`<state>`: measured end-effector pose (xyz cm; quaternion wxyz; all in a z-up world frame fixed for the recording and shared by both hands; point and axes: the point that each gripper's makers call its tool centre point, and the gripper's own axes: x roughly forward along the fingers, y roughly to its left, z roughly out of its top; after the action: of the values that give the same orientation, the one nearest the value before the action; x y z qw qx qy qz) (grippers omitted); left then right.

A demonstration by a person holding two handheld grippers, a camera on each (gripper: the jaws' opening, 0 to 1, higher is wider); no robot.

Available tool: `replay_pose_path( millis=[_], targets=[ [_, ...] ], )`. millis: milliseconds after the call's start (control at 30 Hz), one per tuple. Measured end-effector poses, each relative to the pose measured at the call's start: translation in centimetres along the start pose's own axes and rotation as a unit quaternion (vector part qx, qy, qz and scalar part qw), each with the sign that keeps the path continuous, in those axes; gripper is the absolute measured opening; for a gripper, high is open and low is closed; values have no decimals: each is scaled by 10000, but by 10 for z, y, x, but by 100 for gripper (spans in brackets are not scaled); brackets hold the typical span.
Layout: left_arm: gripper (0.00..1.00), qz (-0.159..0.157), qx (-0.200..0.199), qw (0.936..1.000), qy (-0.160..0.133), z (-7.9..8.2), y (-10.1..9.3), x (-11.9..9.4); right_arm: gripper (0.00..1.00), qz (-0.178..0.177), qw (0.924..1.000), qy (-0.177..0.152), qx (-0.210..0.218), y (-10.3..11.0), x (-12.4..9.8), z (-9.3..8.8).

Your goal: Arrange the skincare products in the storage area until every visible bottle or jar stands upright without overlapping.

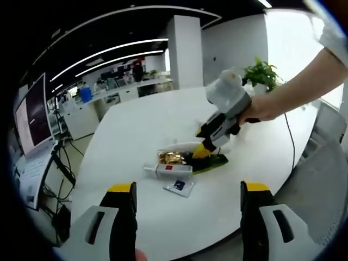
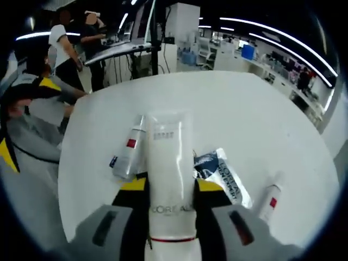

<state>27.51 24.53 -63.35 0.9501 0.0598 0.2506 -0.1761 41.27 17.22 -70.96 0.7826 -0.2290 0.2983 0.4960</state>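
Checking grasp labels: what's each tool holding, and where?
Right tool clamps the white L'Oreal tube around its lower body. Left tool is open, holding nothing.

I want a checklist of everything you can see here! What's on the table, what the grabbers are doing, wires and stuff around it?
Surface: white table, mostly bare.
Job's things: white L'Oreal tube between the right gripper's jaws; small red-labelled tube lying flat beside it; another small tube lying to the side; L'Oreal sachet flat.
Clutter: gold-coloured item and small dark packet among the pile.
Grippers: left gripper open, away from the pile; right gripper shut on the tube.
Cables: black cable crossing the table's edge.
Surroundings: potted plant, monitor, office desks, people standing.
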Motion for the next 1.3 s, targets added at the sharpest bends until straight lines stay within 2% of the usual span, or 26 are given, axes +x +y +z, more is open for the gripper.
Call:
replay_pose_path(
  millis=[300,467,733,967,1300],
  targets=[
    [76,-94,-73,9999,-50,2,-3,-1,31,-183,9985,-435,272,11,-28,8],
    [76,-113,57,9999,-36,2,-5,-2,31,-320,9959,-683,501,18,-43,11],
    [76,-177,113,9997,-90,4,-8,-2,31,-446,9893,-1086,869,39,-71,14],
    [76,-346,387,9986,17,1,-18,0,31,-616,9809,-1449,1144,52,-96,20],
    [76,-876,-81,9961,49,1,-28,-2,31,-1020,9699,-1730,1380,65,-120,18]
  ],
)
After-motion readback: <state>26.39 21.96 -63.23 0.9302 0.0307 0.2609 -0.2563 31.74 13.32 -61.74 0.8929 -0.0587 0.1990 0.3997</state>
